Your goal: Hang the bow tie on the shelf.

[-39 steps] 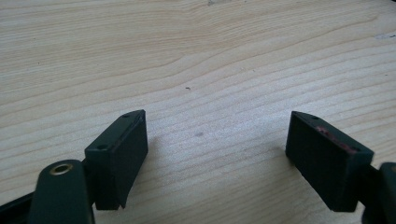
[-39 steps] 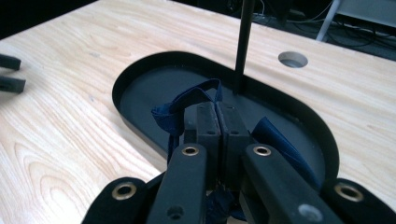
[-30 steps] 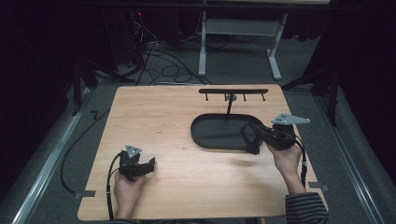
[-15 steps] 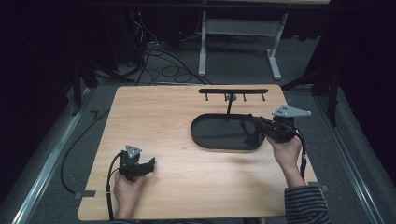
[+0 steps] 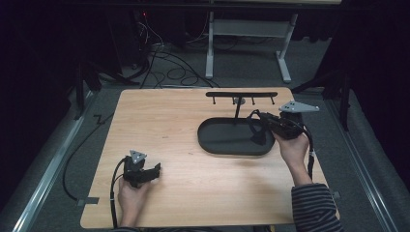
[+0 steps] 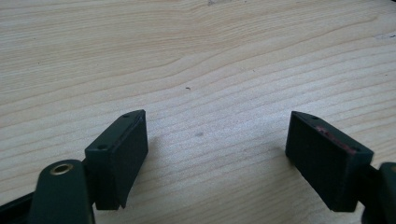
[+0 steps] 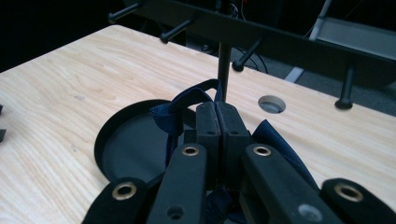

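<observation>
Desk (image 5: 193, 193) in the high view carried a black oval tray (image 5: 227, 140) with a peg rack (image 5: 241, 95) at the far right, the right hand-held gripper (image 5: 258, 126) above the tray's right end. Left hand-held gripper (image 6: 217, 154), in its own view, stood wide over bare wood. Right gripper view showed jaws closed on a dark blue fabric strap (image 7: 180, 109) above the tray, near the rack's post (image 7: 224, 70).

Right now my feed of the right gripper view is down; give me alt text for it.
The right gripper has its two black jaws pressed together on a dark blue fabric strap, whose loop rises just left of the jaws, over a black oval tray. Behind it stands a black peg rack on a thin post, on the wooden table.
</observation>
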Demonstrator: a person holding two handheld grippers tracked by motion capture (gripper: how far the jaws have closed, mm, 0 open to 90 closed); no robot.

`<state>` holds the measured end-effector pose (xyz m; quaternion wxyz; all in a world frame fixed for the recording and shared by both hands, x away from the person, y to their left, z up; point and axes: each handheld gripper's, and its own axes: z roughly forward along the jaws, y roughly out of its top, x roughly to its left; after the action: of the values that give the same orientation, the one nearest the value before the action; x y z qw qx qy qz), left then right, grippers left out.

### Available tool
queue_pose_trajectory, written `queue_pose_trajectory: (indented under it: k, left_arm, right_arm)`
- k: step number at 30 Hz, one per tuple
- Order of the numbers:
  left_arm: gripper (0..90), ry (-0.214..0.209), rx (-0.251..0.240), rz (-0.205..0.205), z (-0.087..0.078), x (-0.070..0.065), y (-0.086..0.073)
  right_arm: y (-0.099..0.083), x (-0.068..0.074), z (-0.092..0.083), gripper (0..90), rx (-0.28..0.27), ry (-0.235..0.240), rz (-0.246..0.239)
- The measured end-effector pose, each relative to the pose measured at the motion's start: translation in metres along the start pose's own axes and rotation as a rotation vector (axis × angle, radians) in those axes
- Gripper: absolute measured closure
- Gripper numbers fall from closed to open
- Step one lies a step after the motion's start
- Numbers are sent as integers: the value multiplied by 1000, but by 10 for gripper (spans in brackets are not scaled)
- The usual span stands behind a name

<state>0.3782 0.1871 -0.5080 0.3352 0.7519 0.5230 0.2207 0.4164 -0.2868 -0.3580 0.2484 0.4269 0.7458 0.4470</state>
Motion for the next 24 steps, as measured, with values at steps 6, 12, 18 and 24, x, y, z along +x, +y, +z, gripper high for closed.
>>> queue_pose_trajectory:
  k: [6,12,18,24]
  left_arm:
    - [214,0,0,0,0,0,0]
    - [214,0,0,0,0,0,0]
    - [215,0,-1,-1,0,0,0]
    - [215,0,-1,-1,0,0,0]
  right_arm:
    - [11,-6,6,900,-8,-22,17]
    - [15,-9,11,900,-11,-27,19]
    - [21,-10,14,900,-18,-39,24]
    - [25,-14,21,900,-17,-54,35]
